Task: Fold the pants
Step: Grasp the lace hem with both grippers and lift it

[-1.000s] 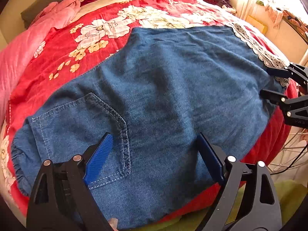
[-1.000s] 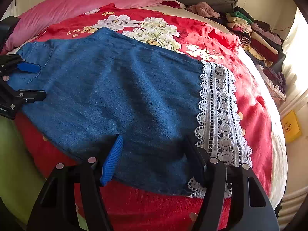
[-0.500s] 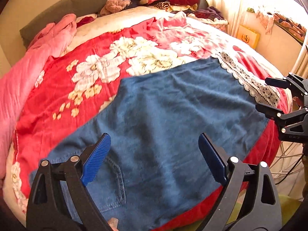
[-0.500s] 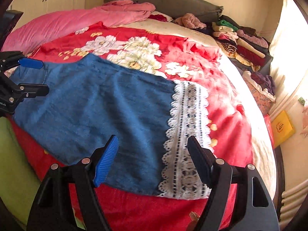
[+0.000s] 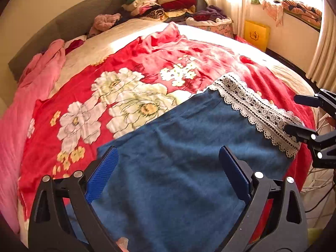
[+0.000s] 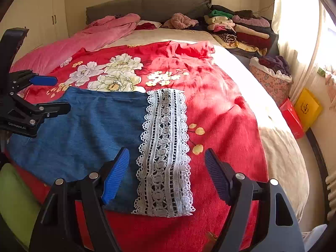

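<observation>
Blue denim pants [image 5: 189, 157] with a white lace hem [image 5: 258, 113] lie flat on a red floral bedspread [image 5: 126, 79] near the bed's front edge. In the right wrist view the denim [image 6: 88, 130] is at the left and the lace hem [image 6: 166, 151] runs down the middle. My left gripper [image 5: 168, 170] is open and empty above the denim. My right gripper [image 6: 168, 172] is open and empty above the lace hem. Each gripper shows in the other's view, the right [image 5: 302, 115] at the hem end and the left [image 6: 50, 94] over the waist end.
A pink blanket [image 6: 94, 37] lies at the bed's far left. Stacked folded clothes [image 6: 237, 27] sit by the grey headboard [image 6: 147, 6]. A floral basket [image 6: 271, 77] and red and yellow boxes [image 6: 306, 109] stand on the right. A green cloth [image 6: 16, 201] hangs at the near left.
Both grippers have lifted and drawn back from the pants, so more of the bed and room shows. The pants lie as before, with the pocket end out of the left view.
</observation>
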Demonstrator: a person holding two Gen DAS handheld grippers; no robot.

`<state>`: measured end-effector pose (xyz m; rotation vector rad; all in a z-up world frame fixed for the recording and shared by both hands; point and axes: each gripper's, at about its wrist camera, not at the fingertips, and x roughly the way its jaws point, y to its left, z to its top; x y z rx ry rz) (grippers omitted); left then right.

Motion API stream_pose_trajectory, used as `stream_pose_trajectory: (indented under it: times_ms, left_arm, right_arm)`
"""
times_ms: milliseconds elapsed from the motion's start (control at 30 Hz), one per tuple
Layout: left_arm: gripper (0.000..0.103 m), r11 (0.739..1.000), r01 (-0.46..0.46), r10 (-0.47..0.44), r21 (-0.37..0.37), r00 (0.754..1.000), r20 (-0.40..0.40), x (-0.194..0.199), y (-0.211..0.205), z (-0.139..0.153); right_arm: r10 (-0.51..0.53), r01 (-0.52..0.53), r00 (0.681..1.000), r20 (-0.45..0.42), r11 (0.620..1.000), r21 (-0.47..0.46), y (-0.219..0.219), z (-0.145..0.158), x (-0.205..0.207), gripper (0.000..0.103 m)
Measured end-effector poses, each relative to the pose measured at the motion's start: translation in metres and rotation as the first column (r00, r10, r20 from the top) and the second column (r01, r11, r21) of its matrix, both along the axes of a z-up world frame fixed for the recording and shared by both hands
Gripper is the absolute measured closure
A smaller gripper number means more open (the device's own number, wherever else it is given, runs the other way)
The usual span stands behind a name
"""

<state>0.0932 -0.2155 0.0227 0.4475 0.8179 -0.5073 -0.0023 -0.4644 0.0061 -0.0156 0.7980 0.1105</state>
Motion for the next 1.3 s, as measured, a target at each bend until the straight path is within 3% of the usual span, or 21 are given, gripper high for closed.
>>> stream_pose_trajectory:
  times_ms: [433,633,700,733,767,867,900,967,1067,1300]
  left_arm:
    - [0.013,0.997,0.077,-0.077,0.019,0.996,-0.041,0.051,-0.070,-0.032]
    - [0.013,0.994,0.107,-0.111,-0.033,0.985,-0.133,0.078,-0.086,-0.056]
    - [0.019,0.991,0.114,-0.124,-0.070,0.977,-0.175,0.083,-0.086,-0.065]
    - [0.028,0.989,0.115,-0.131,-0.091,0.972,-0.194,0.084,-0.086,-0.068]
    - [0.035,0.987,0.114,-0.137,-0.117,0.967,-0.214,0.083,-0.085,-0.071]
    - [0.048,0.982,0.134,-0.160,-0.131,0.965,-0.210,0.078,-0.087,-0.070]
    - [0.051,0.981,0.139,-0.165,-0.134,0.963,-0.212,0.077,-0.088,-0.069]
    - [0.073,0.980,0.142,-0.169,-0.139,0.963,-0.212,0.076,-0.090,-0.068]
    - [0.088,0.980,0.140,-0.168,-0.143,0.964,-0.205,0.074,-0.089,-0.064]
    - [0.098,0.960,0.108,-0.164,-0.257,0.964,-0.209,0.077,-0.065,-0.046]
  right_arm:
    - [0.009,0.000,0.997,-0.080,0.993,0.118,-0.009,-0.020,-0.007,0.030]
    - [0.031,-0.009,0.992,-0.126,0.985,0.173,-0.007,-0.035,-0.003,0.030]
    - [0.047,-0.024,0.991,-0.126,0.983,0.184,-0.003,-0.038,-0.003,0.035]
    - [0.055,-0.031,0.991,-0.125,0.982,0.189,-0.001,-0.039,-0.003,0.040]
    - [0.064,-0.040,0.990,-0.122,0.981,0.191,0.001,-0.038,-0.003,0.051]
    - [0.082,-0.057,0.990,-0.113,0.978,0.202,0.005,-0.039,0.000,0.053]
    - [0.093,-0.068,0.989,-0.114,0.976,0.206,0.006,-0.039,0.001,0.061]
    - [0.128,-0.100,0.985,-0.115,0.970,0.222,0.011,-0.041,0.005,0.070]
    - [0.157,-0.132,0.983,-0.091,0.962,0.238,0.018,-0.034,0.005,0.075]
    - [0.220,-0.219,0.975,0.025,0.946,0.237,0.041,0.004,-0.002,0.075]
